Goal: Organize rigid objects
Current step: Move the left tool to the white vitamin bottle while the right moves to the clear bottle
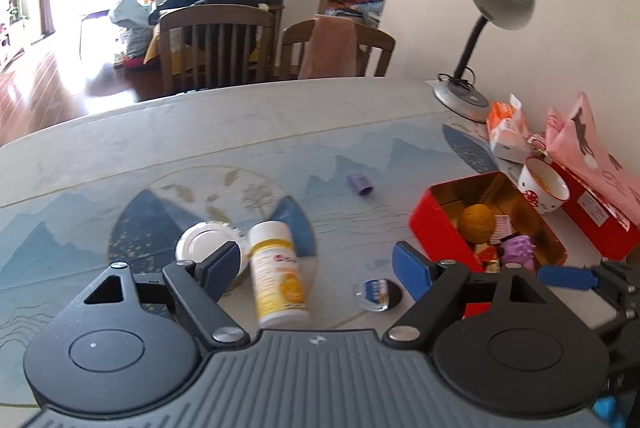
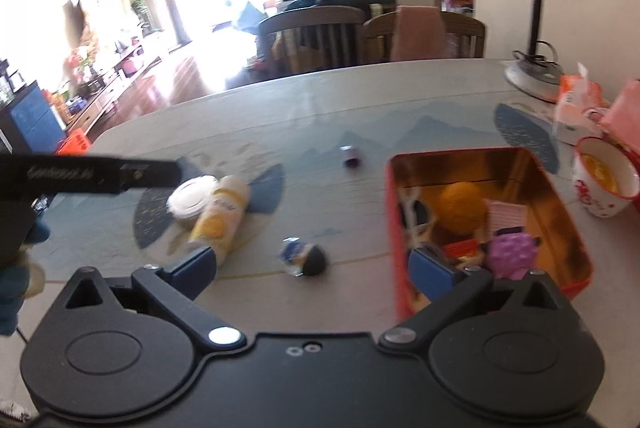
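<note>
Blur hides the label on the white-and-yellow bottle (image 1: 279, 272), which lies on the counter (image 1: 280, 131) between the left gripper's (image 1: 318, 270) wide, empty jaws, long axis pointing away. The right gripper (image 2: 316, 268), spread and empty, partly covers the red tin (image 2: 400, 228).

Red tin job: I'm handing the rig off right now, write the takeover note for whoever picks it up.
Left gripper: open, empty, above the table, with the yellow-label bottle between its fingers.
Right gripper: open, empty, near the tin's front edge.
Red tin: open, at the right of the table; already holds an orange ball, a purple spiky toy and some small items.
Loose on the table: the bottle lying on its side, a white round lid beside it, a small blue-and-black packet, and a small purple cylinder farther back.
Left to do: likely move these four into the tin, bottle first.
</note>
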A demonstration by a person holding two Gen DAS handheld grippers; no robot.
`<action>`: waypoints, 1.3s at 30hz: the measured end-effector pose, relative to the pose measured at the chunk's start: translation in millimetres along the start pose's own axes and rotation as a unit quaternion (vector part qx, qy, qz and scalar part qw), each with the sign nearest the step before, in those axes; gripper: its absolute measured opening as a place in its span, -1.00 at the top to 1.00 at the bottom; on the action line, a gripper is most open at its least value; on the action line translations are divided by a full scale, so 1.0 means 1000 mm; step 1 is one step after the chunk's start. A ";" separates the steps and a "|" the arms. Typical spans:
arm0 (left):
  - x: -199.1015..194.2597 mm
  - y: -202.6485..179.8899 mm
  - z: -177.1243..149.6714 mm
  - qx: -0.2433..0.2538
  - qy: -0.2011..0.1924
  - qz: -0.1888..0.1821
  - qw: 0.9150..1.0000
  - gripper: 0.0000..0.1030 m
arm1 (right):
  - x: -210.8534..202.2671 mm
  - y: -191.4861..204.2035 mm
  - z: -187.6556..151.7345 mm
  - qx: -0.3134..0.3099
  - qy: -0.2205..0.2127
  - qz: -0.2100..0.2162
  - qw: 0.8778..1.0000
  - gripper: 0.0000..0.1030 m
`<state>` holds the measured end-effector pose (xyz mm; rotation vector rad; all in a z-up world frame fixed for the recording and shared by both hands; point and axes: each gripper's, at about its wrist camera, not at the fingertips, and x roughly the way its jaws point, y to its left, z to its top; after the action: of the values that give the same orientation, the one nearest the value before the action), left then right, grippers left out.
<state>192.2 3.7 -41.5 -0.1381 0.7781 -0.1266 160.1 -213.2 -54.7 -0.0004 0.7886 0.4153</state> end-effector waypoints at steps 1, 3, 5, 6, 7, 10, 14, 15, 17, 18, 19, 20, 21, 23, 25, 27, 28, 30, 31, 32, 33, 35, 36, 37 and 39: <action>0.000 0.005 -0.002 -0.003 0.001 0.003 1.000 -0.62 | 0.002 0.006 -0.002 -0.002 0.003 0.006 1.000 -0.99; 0.000 0.014 -0.005 -0.011 0.004 0.007 1.000 -0.62 | 0.005 0.016 -0.007 -0.005 0.007 0.018 1.000 -0.99; 0.001 0.022 -0.009 -0.016 0.008 0.013 1.000 -0.62 | 0.008 0.026 -0.013 -0.007 0.010 0.028 1.000 -0.99; 0.001 0.025 -0.011 -0.017 0.010 0.014 1.000 -0.62 | 0.010 0.030 -0.015 -0.010 0.013 0.031 0.999 -0.99; 0.003 0.028 -0.013 -0.019 0.012 0.016 1.000 -0.62 | 0.013 0.034 -0.017 -0.012 0.016 0.031 0.999 -0.99; 0.008 0.035 -0.019 -0.025 0.018 0.018 0.999 -0.62 | 0.023 0.042 -0.020 -0.025 0.022 0.026 0.999 -0.99; 0.021 0.040 -0.025 -0.034 0.027 0.020 0.999 -0.62 | 0.040 0.044 -0.021 -0.048 0.023 0.005 0.999 -0.99; 0.024 0.040 -0.026 -0.035 0.029 0.019 0.999 -0.62 | 0.045 0.042 -0.020 -0.053 0.024 0.001 0.998 -0.99; 0.030 0.039 -0.028 -0.034 0.032 0.022 0.999 -0.62 | 0.055 0.039 -0.018 -0.056 0.025 -0.004 0.998 -0.99; 0.033 0.039 -0.029 -0.033 0.033 0.024 0.999 -0.62 | 0.059 0.036 -0.018 -0.057 0.025 -0.002 0.998 -0.99; 0.037 0.038 -0.030 -0.033 0.035 0.025 0.999 -0.62 | 0.063 0.035 -0.017 -0.060 0.027 0.000 0.998 -0.99; 0.041 0.037 -0.031 -0.035 0.038 0.025 0.998 -0.62 | 0.067 0.033 -0.017 -0.063 0.029 -0.001 0.998 -0.99; 0.044 0.037 -0.031 -0.036 0.040 0.025 0.998 -0.62 | 0.071 0.032 -0.017 -0.067 0.031 -0.002 0.997 -0.99; 0.052 0.034 -0.032 -0.034 0.044 0.028 0.998 -0.62 | 0.082 0.031 -0.016 -0.077 0.036 -0.004 0.996 -0.99; 0.060 0.031 -0.032 -0.032 0.051 0.032 0.998 -0.62 | 0.091 0.029 -0.015 -0.089 0.042 -0.005 0.995 -0.98; 0.067 0.030 -0.032 -0.032 0.057 0.034 0.997 -0.62 | 0.099 0.026 -0.015 -0.095 0.048 -0.006 0.994 -0.97; 0.071 0.029 -0.033 -0.033 0.060 0.034 0.997 -0.62 | 0.103 0.023 -0.015 -0.095 0.052 -0.004 0.994 -0.96; 0.080 0.027 -0.033 -0.034 0.067 0.037 0.997 -0.62 | 0.110 0.020 -0.014 -0.091 0.059 0.002 0.994 -0.94; 0.084 0.027 -0.033 -0.034 0.069 0.038 0.996 -0.62 | 0.112 0.018 -0.013 -0.092 0.060 0.004 0.994 -0.92; 0.088 0.026 -0.033 -0.034 0.072 0.037 0.996 -0.62 | 0.114 0.017 -0.012 -0.093 0.061 0.008 0.994 -0.91; 0.091 0.025 -0.033 -0.035 0.074 0.038 0.996 -0.62 | 0.116 0.015 -0.011 -0.094 0.064 0.012 0.993 -0.88; 0.098 0.024 -0.033 -0.035 0.079 0.039 0.995 -0.62 | 0.122 0.013 -0.010 -0.095 0.071 0.020 0.993 -0.79; 0.101 0.023 -0.033 -0.035 0.081 0.040 0.995 -0.62 | 0.124 0.011 -0.009 -0.095 0.074 0.021 0.993 -0.77; 0.103 0.023 -0.032 -0.035 0.083 0.041 0.995 -0.62 | 0.125 0.010 -0.009 -0.096 0.075 0.022 0.992 -0.76; 0.108 0.022 -0.032 -0.036 0.087 0.041 0.995 -0.60 | 0.127 0.006 -0.008 -0.095 0.077 0.025 0.992 -0.72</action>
<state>247.1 4.8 -142.7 -0.1649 0.9624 -0.0327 231.8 -163.0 -147.0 -0.1928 0.8988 0.5419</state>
